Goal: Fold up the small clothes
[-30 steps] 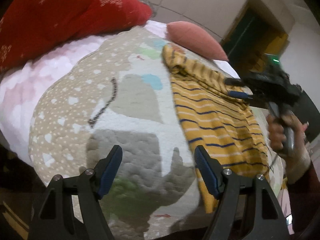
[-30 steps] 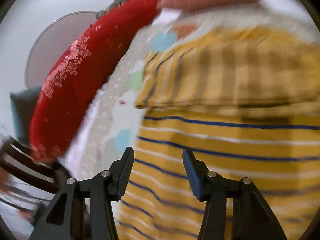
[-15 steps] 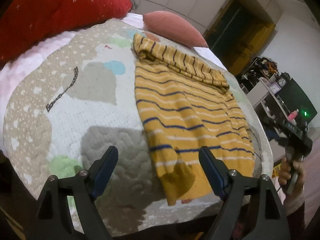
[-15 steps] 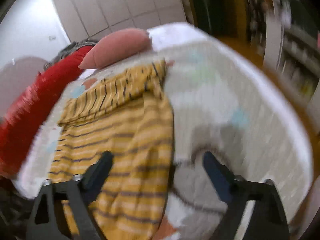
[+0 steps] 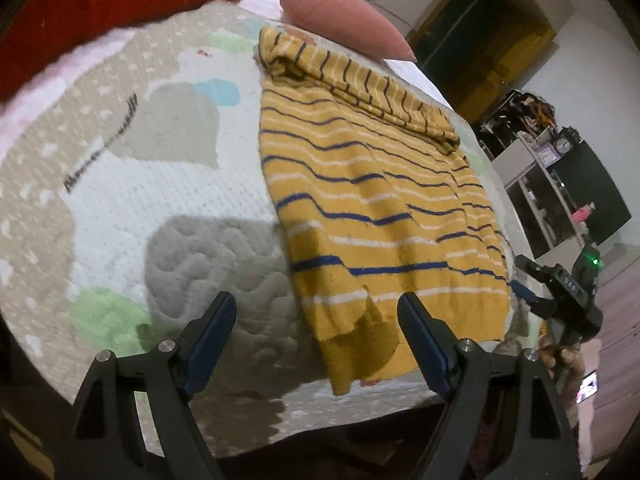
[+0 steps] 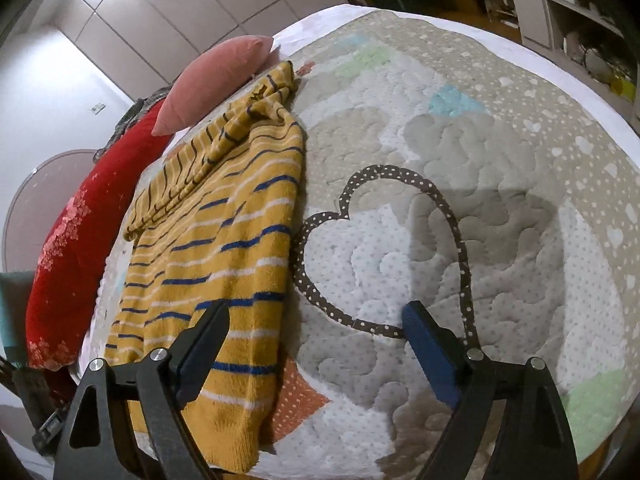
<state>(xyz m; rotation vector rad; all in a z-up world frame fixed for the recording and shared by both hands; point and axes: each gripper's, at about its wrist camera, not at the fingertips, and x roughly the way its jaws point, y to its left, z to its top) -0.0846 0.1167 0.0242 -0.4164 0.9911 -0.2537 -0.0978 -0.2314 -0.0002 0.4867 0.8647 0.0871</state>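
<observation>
A yellow sweater (image 5: 372, 208) with blue and white stripes is laid flat on a quilt (image 5: 132, 200) that covers a bed. Its far end is folded over into a narrow band just below a pink pillow (image 5: 344, 20), and a red cushion (image 5: 100, 4) is seen along the quilt's far left side. In the left wrist view the sweater's near left corner is turned over on itself, close to the quilt's edge.

The left tongs (image 5: 316, 336) are spread wide and nothing is pinched by them; they are held above the near left corner of the sweater, one finger over the grey quilted patch and the other over the hem. Whether the cloth is touched cannot be told.

The right tongs (image 6: 316, 344) are also spread wide and empty, their jaws having just been opening with nothing between them. In the right wrist view the left finger is seen over the sweater's right edge near the hem, and the right finger over the quilt, beside a dotted brown outline (image 6: 400, 248) stitched into it. From the left wrist view the right tongs (image 5: 524, 280) are seen just beside the sweater's near right corner, held by a hand (image 5: 560, 364).

Shelves (image 5: 532, 184) are visible past the bed on the right.
</observation>
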